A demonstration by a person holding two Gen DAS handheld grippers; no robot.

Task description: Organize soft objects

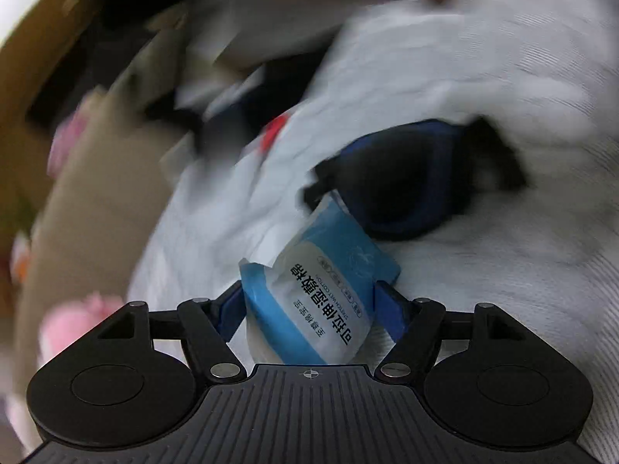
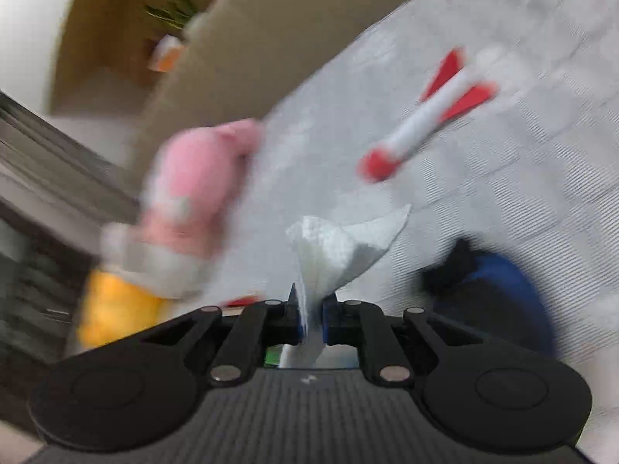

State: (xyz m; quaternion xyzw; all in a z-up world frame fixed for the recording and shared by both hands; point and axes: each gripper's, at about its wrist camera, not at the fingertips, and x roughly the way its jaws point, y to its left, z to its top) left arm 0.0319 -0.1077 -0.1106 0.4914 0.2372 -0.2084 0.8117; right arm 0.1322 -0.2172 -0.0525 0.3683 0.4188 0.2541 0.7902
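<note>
Left wrist view: left gripper (image 1: 311,290) with jaws clenched on a blue and white wipes pack (image 1: 317,290), blue pads pressing both sides of it. Pack tilted, printed with dark lettering, lifted just above a pale ribbed bedspread (image 1: 483,96). Just beyond the pack, touching or nearly touching its far corner, a dark navy soft item (image 1: 402,181) with a blue edge, lying on the bedspread. Farther back, heavily blurred: a red and white shape (image 1: 274,131), tan cardboard (image 1: 104,178) at left, pink plush (image 1: 73,321) at the lower left edge. Too smeared to tell more there.

Right wrist view: right gripper (image 2: 309,317) with jaws pinched tight on a white tissue (image 2: 340,255), its crumpled sheet fanning up and to the right from between the pads. Beneath it, the same pale bedspread (image 2: 522,193). To the left, at the bedspread's edge, a pink plush toy (image 2: 193,185) with white trim and a yellow base, blurred. Farther up and right, well apart from the tissue, a white rocket-shaped toy (image 2: 429,120) with red fins and a red tip, lying on the bedspread. Lower right, near the gripper, a navy blue soft item (image 2: 499,290), blurred. Beyond the bed at upper left, a beige panel (image 2: 247,58) and a green plant (image 2: 174,11).
</note>
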